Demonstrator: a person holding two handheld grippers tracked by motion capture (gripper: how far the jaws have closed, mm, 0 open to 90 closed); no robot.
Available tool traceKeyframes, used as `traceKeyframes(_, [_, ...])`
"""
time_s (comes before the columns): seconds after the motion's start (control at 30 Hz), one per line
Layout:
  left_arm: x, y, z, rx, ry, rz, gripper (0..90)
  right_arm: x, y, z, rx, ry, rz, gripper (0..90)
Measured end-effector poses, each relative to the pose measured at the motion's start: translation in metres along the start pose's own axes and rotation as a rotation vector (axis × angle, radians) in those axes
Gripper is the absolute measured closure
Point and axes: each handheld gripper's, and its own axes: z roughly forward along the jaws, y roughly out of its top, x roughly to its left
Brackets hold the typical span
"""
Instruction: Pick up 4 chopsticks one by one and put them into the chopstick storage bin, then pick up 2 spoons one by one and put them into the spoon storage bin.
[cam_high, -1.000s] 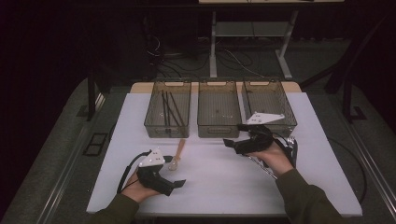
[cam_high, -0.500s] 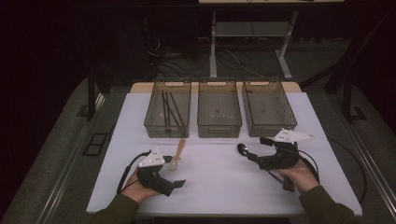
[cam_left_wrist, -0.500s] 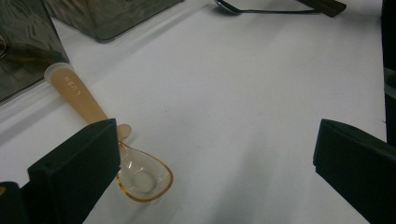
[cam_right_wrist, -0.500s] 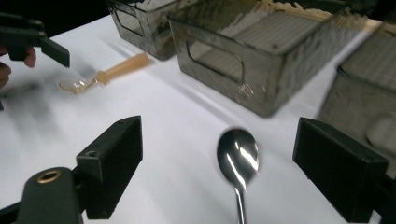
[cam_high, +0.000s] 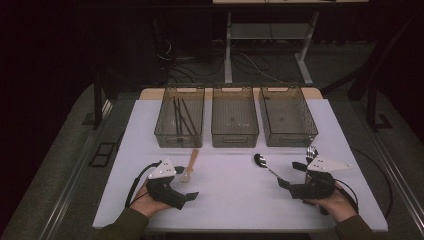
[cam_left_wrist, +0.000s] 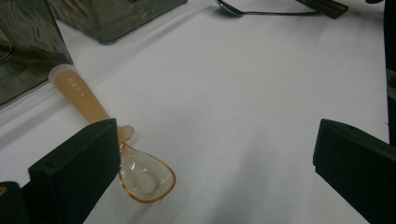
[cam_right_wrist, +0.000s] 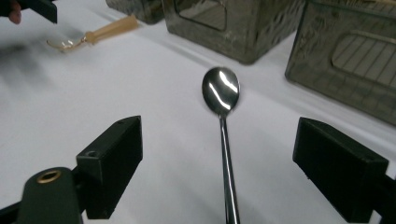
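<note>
I read this as the approach step of a sort: loose cutlery going into the three smoked, see-through plastic bins (cam_high: 235, 131) at twelve o'clock on the white table (cam_high: 230, 200). My right gripper (cam_right_wrist: 219, 163) sits low at about four o'clock, jaws spread wide and pinching nothing, with the polished steel spoon (cam_right_wrist: 221, 93) lying flat between them, bowl pointing away toward the bins. In the high view that steel spoon (cam_high: 264, 163) rests just to the ten o'clock of the right gripper (cam_high: 292, 177), well apart from the bins. A steel fork (cam_high: 312, 151) lies near, at the gripper's twelve o'clock.

My left gripper (cam_left_wrist: 215, 158) waits at seven o'clock, jaws also spread and empty, with the amber translucent plastic spoon (cam_left_wrist: 140, 175) beside one pad; I cannot tell if they touch.

Next, I judge, the right jaws must close squarely on the thin handle. It lies flush on the table, so the pads need to go right down or it may slip.
</note>
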Motion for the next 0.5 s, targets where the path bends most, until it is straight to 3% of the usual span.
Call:
traceKeyframes(0.2, [0.001,0.001,0.0,-0.002,0.013,-0.004,0.1,-0.002,-0.012,-0.005,0.035,-0.014,-0.009,15.6])
traceKeyframes(0.5, [0.006,0.003,-0.001,0.007,0.058,-0.011,3.2,-0.002,-0.012,-0.006,0.042,-0.01,-0.009,15.6])
